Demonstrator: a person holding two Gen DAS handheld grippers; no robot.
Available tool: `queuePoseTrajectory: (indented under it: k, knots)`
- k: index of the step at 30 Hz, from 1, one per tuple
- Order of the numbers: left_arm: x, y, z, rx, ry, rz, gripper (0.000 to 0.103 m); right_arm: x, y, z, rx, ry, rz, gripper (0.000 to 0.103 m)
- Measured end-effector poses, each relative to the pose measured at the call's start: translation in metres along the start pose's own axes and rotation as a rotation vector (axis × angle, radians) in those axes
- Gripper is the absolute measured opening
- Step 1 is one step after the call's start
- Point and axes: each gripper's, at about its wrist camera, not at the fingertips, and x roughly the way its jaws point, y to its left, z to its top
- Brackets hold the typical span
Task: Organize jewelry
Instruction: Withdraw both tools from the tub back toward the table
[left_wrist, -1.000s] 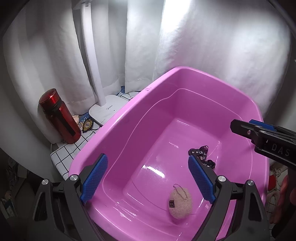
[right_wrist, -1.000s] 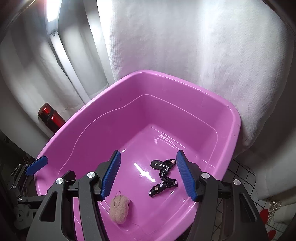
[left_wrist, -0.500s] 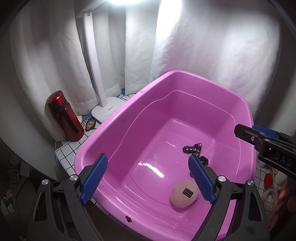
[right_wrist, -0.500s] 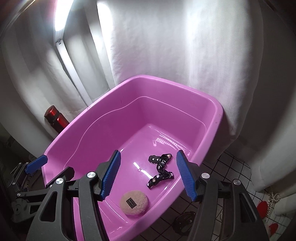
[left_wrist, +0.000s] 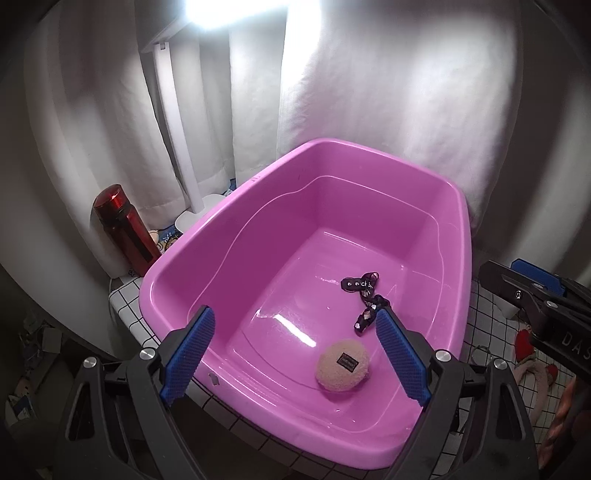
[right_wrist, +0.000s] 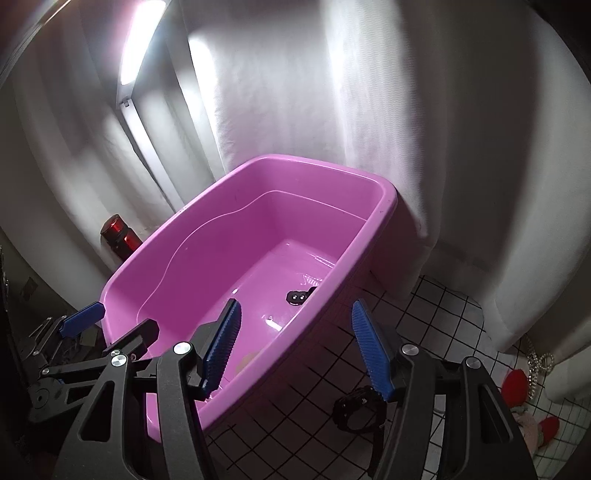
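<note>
A pink plastic tub (left_wrist: 458, 206) (right_wrist: 386, 201) stands on the tiled counter. Inside lie a black patterned strap (left_wrist: 364, 295) (right_wrist: 297, 296) and a round beige fluffy charm (left_wrist: 342, 364). My left gripper (left_wrist: 295, 354) is open and empty above the tub's near edge. My right gripper (right_wrist: 295, 350) is open and empty over the tub's right rim, and it shows at the right of the left wrist view (left_wrist: 532, 291). A black bracelet (right_wrist: 356, 408) lies on the tiles under the right gripper. A beaded silver chain (right_wrist: 541, 363) and red pieces (right_wrist: 515, 384) lie at the far right.
A red bottle (left_wrist: 123, 230) (right_wrist: 120, 236) and a white lamp with its stand (left_wrist: 177, 140) are left of the tub. White curtains (left_wrist: 388, 92) hang behind. The counter is white tile with a dark grid (right_wrist: 424, 314).
Both grippers have pulled back and up from the tub. The right gripper has shifted right, past the tub's rim, so the tiles and the black bracelet have come into view.
</note>
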Motion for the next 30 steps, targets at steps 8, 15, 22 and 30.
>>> queuePoseTrajectory:
  k: [8,15,22,30]
  knots:
    - [-0.016,-0.036,-0.018,0.045,-0.001,-0.069,0.087,-0.034,-0.037,-0.045,0.084,-0.003,-0.024,0.060]
    - [-0.023,-0.079,-0.035,0.115,0.004,-0.134,0.087,-0.070,-0.093,-0.092,0.195,0.000,-0.112,0.060]
    - [-0.021,-0.119,-0.063,0.186,0.019,-0.168,0.091,-0.112,-0.155,-0.143,0.320,-0.004,-0.214,0.060]
    - [-0.021,-0.152,-0.090,0.221,0.054,-0.236,0.092,-0.139,-0.205,-0.194,0.425,0.031,-0.290,0.060]
